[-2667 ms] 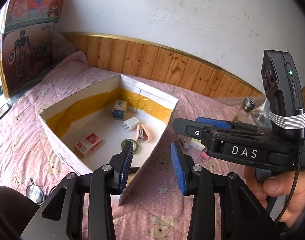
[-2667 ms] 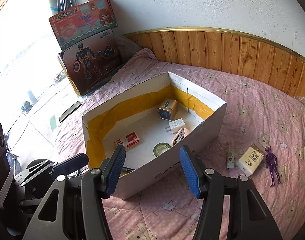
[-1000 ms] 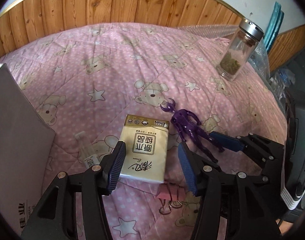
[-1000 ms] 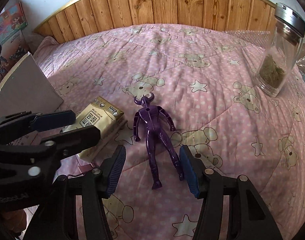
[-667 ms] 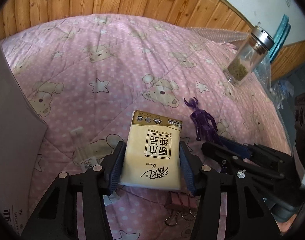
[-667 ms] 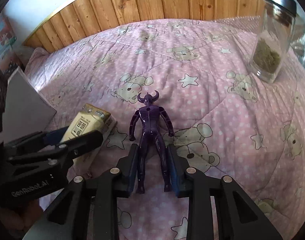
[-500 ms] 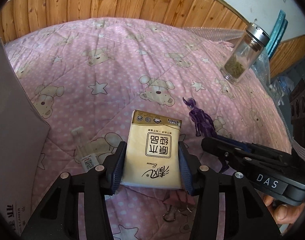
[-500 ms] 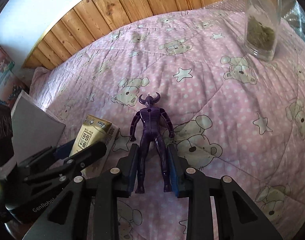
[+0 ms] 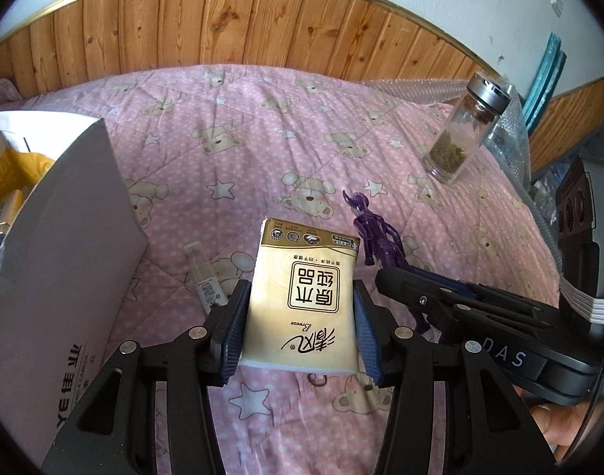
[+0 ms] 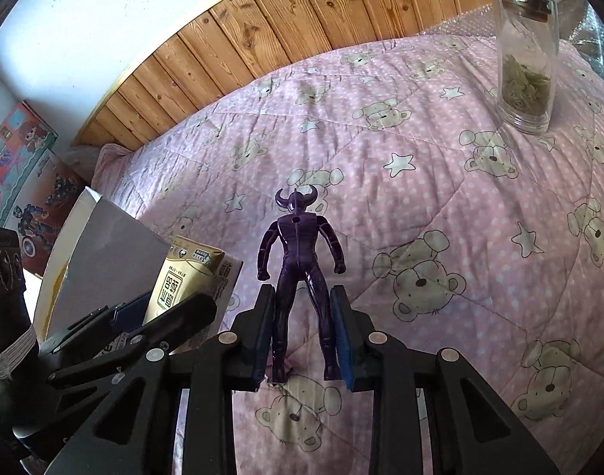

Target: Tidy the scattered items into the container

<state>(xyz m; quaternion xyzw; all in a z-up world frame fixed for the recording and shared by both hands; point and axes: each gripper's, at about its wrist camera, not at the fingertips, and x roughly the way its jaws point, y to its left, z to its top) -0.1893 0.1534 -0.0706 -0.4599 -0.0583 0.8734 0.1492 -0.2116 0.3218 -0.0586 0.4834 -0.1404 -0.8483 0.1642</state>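
The left gripper (image 9: 298, 324) stands wide, its blue ribbed pads clamped on the sides of a soft yellow rectangular tissue pack (image 9: 303, 297). The right gripper (image 10: 302, 332), jaws narrow, pinches the legs of a glossy purple horned plastic figure (image 10: 300, 261). Both are over the pink bear-print quilt (image 10: 440, 206); the white cardboard box (image 9: 60, 237) sits just left. A glass tea bottle (image 9: 462, 134) stands well apart.
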